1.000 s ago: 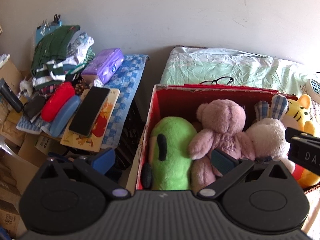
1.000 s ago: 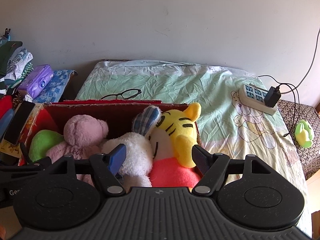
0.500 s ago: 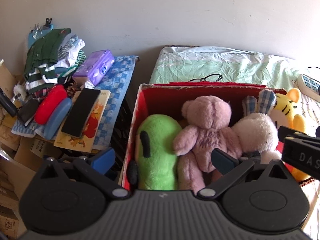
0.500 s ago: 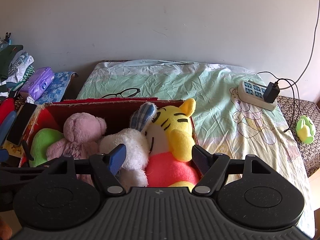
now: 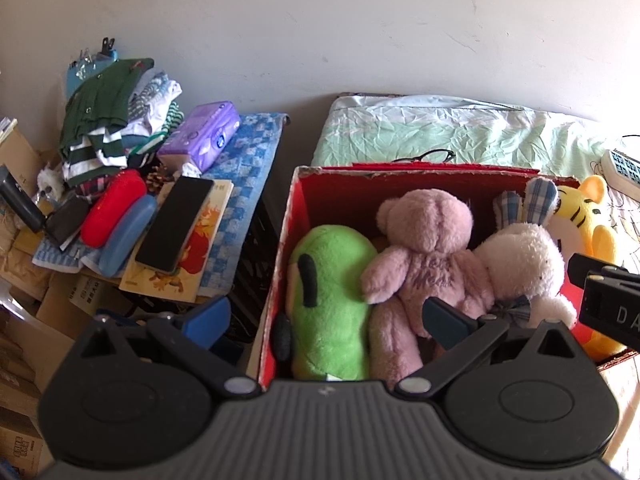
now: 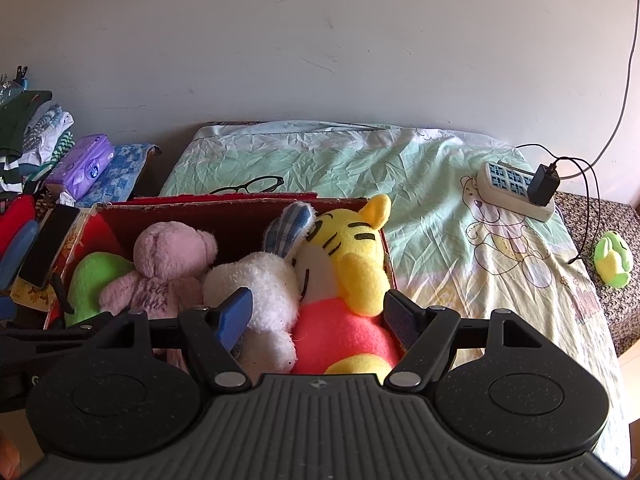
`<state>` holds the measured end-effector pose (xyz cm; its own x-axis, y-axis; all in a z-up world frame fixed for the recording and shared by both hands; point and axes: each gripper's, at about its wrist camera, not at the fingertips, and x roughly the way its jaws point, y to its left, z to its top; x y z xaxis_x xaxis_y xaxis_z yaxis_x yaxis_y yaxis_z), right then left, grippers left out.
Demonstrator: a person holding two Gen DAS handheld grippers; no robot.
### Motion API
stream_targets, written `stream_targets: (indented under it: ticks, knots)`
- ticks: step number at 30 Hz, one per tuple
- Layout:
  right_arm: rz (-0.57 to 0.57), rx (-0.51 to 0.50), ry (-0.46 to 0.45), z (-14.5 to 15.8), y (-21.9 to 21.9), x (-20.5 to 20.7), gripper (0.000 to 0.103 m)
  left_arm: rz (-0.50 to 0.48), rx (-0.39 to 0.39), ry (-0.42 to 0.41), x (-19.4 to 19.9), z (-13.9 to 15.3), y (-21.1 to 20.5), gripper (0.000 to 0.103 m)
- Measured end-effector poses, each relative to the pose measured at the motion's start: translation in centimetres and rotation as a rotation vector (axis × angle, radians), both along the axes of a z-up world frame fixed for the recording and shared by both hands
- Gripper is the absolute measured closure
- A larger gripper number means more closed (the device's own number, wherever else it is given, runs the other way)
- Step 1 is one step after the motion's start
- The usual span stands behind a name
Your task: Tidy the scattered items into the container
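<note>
Holding four plush toys (image 5: 424, 248), the red box (image 5: 288, 240) sits full.

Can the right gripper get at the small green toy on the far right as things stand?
Probably yes. The right gripper is open and holds nothing, and the green toy lies uncovered beyond the bedsheet; only a thin cable runs close by.
</note>
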<state>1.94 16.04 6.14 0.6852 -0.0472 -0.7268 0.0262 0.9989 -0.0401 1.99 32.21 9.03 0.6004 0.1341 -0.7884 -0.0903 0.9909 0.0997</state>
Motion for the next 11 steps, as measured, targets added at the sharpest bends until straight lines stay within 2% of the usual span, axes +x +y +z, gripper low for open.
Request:
stream_targets:
  ticks: [5,9,11]
  knots:
    - [0.000,0.011,0.002,0.02,0.13,-0.01,0.028,0.004,0.001,0.003,-0.04,0.06,0.25,0.001]
    - [0.004,0.012,-0.004,0.09,0.44,-0.04,0.028,-0.010,-0.044,0.024,0.08,-0.10,0.71,0.001]
    - [0.007,0.009,-0.007,0.09,0.63,-0.05,0.028,-0.007,-0.041,0.020,-0.02,-0.12,0.81,0.001]
